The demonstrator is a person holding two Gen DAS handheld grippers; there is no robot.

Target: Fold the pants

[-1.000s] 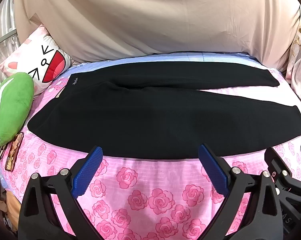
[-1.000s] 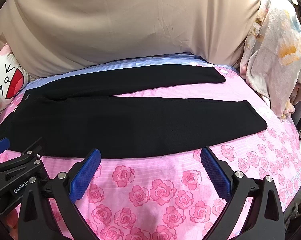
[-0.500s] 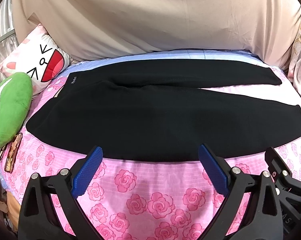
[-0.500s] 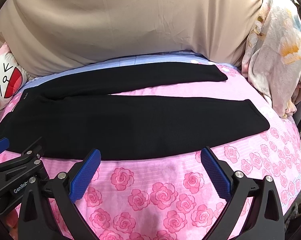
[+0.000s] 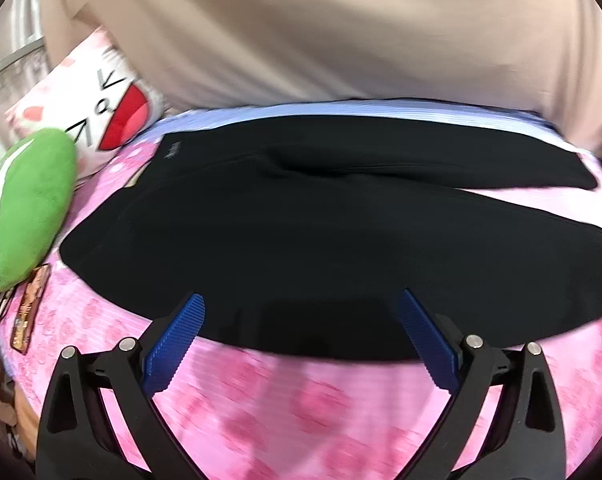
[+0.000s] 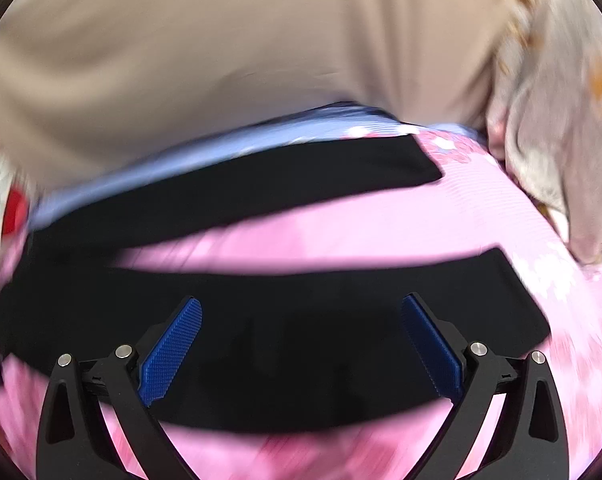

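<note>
Pink rose-print bedsheet [image 5: 301,420], beige cloth behind. Black soft-knit pants [image 5: 301,240] flat, legs splayed rightward. We've closed in since a second ago: left gripper [image 5: 301,320] and right gripper [image 6: 301,332] (both wide, empty) now over near edge, probably pre-grasp; right view blurred.

— Any writing you can read here?
— Only a small pale mark near the waistband of the black pants [image 5: 301,220], at their left end. It is too blurred to make out.
— Anything on the pillow [image 5: 89,108]?
— Just a drawn cartoon face, no letters.
</note>
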